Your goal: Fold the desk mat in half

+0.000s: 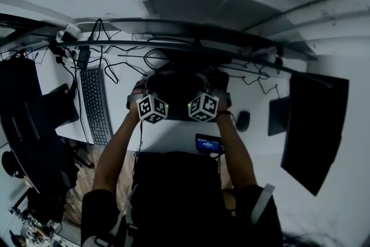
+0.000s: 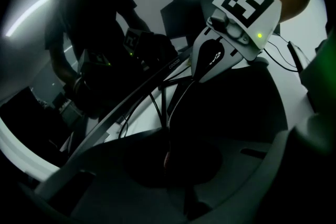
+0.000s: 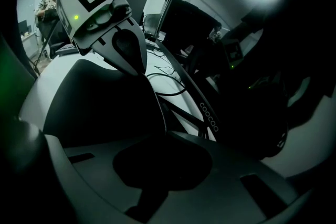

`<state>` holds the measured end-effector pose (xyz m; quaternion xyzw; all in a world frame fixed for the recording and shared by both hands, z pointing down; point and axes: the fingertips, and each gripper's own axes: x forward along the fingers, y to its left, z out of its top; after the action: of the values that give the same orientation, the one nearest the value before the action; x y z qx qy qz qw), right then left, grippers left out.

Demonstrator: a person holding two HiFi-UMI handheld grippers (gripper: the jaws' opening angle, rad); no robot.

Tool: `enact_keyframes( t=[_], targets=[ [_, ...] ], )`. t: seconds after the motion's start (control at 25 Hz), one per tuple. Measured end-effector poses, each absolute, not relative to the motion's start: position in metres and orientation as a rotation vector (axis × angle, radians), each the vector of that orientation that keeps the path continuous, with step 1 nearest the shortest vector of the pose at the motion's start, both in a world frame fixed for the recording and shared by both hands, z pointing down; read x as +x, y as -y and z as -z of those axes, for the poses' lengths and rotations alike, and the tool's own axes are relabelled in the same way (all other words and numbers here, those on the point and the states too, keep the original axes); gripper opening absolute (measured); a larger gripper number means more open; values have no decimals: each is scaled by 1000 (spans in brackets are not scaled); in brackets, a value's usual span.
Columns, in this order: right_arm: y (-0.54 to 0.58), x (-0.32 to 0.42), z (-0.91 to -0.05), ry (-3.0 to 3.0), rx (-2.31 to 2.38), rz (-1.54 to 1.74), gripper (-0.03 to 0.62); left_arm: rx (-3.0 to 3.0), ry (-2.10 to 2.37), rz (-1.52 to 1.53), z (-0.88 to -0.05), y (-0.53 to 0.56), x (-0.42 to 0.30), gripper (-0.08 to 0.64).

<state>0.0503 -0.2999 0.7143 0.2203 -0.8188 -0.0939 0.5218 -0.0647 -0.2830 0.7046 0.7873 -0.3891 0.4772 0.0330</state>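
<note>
1. Broad white desk [image 1: 173, 135] across the middle of the head view, with a tangle of cables [image 1: 124, 61] strung along its far edge.
2. Tilted black monitor [image 1: 20, 107] at the desk's left end and a second black screen [image 1: 315, 124] at the right end.
3. Dark desk mat [image 1: 176, 85] at the middle of the desk, straight ahead of the person, humped up from the white top and caught by one edge between the two grippers. From the right gripper view, a black sheet reaching across to the other gripper.
4. Long keyboard [image 1: 95, 107] left of the mat, lying lengthwise away from the person, clear of the mat.
5. Person's left gripper [image 2: 168, 157] pointing forward and down, jaws pressed almost together with only the mat's thin edge pinched between them, at the mat's left end.
6. Person's right gripper [image 3: 163, 136] at the same tilt, close beside the left one, jaws likewise nearly closed and clamped on the mat's edge at its right end.
7. Small phone [image 1: 208, 143] with a lit screen, near the desk's front edge, just beside the right forearm.
8. Black mouse [image 1: 243, 120] right of the right gripper, apart from the mat.
</note>
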Motion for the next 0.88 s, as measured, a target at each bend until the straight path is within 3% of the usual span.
enact_keyframes(
  t=[0.88],
  targets=[
    [306, 45, -746, 1920, 531, 224, 17, 2353, 1224, -1546, -745, 297, -71, 18]
  ],
)
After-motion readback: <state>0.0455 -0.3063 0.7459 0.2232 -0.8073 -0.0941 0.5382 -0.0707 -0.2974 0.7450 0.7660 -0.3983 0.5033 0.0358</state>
